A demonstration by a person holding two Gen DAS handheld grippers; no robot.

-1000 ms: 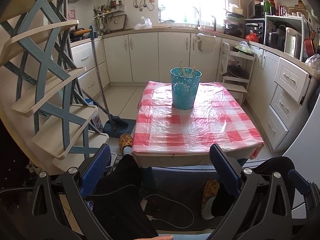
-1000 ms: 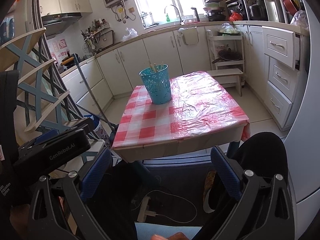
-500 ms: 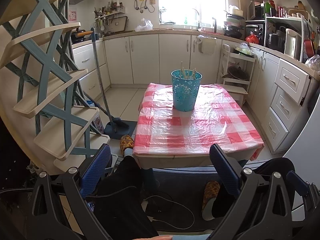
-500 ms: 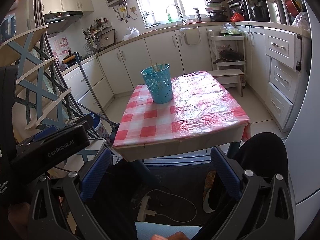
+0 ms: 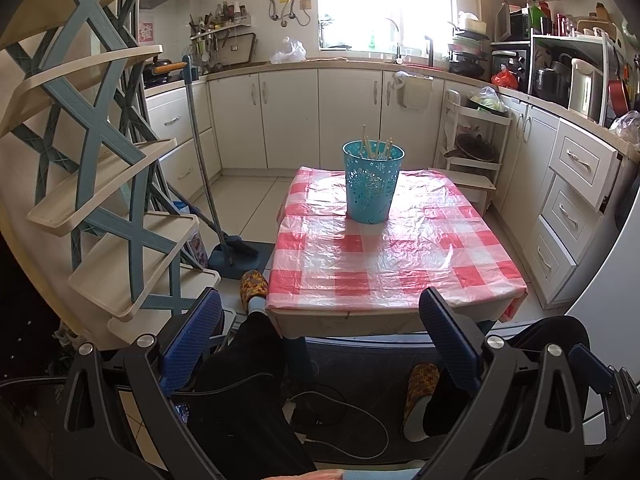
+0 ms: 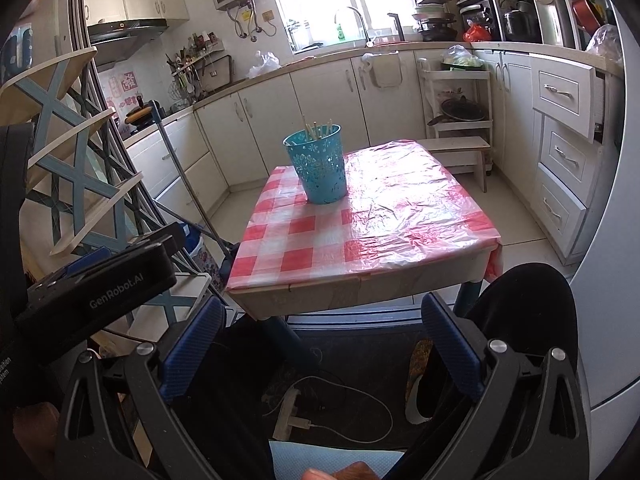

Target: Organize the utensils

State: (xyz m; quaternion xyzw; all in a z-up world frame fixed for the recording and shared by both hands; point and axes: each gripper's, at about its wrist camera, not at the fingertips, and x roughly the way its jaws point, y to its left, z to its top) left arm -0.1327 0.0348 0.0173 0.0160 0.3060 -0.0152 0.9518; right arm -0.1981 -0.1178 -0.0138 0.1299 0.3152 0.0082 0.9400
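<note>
Teal perforated plastic holder cup stands upright on the far half of the surface, roughly centred side to side in the left wrist view, toward the far-left corner in the right wrist view. Several pale wooden chopsticks stick up out of it, leaning a bit. Surface is a small table under a red-and-white checked plastic cloth, crinkled and shiny; only the cup sits on it.

Left gripper, black frame with blue-padded fingers, held low in front of the near table edge, well apart from the cup; fingers spread wide, nothing between them. Right gripper same pose, fingers wide apart and holding nothing, also short of the table. Left gripper's black body shows at left in the right wrist view.

Person's dark trousered legs and patterned slippers below the table, white cable on the floor. Blue-and-cream tiered rack at left, blue broom leaning beside it. White kitchen cabinets behind.
</note>
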